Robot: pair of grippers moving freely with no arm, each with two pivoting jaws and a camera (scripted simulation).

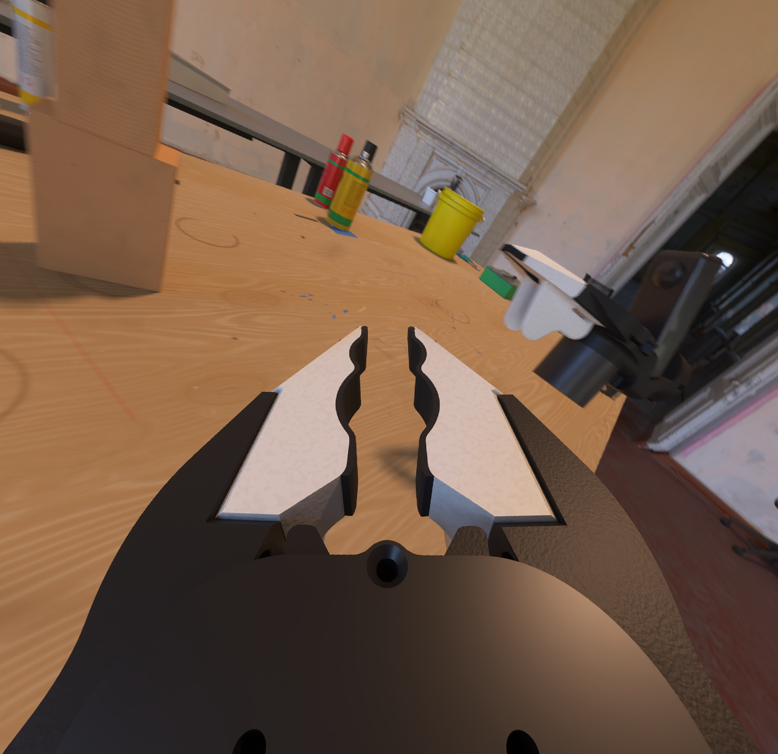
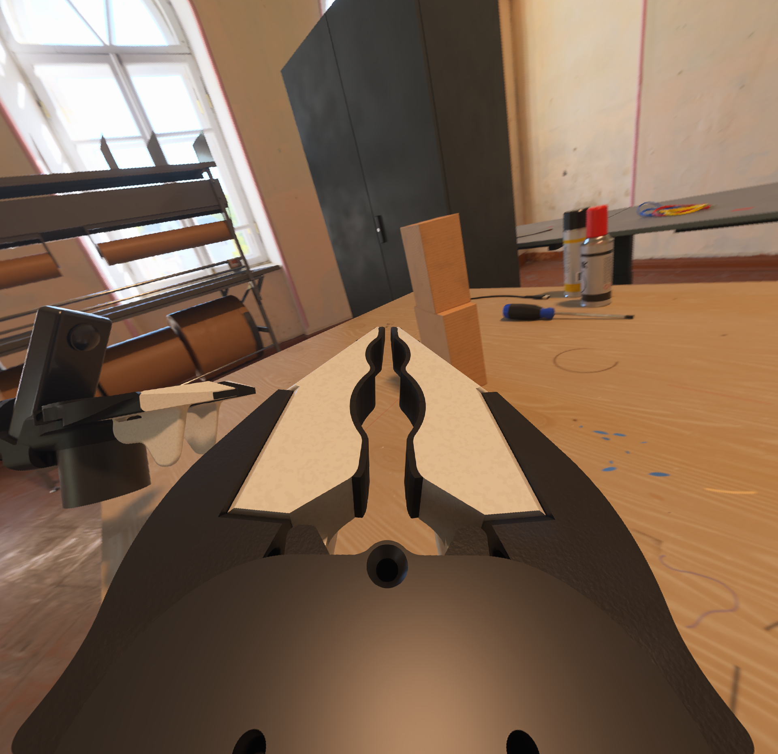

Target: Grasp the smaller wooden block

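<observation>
Two pale wooden blocks stand stacked on the wooden table. The narrower upper block rests on the wider lower block, at the far left of the left wrist view. My left gripper is open and empty, low over the table, to the right of the stack. In the right wrist view the upper block and the lower block stand just right of and beyond my right gripper, which is shut and empty. Each gripper shows in the other view: the right gripper and the left gripper.
A red spray can, a yellow spray can, a yellow bucket and a green box stand at the far side. A blue-handled screwdriver and two spray cans lie beyond the stack. The table edge runs on the right.
</observation>
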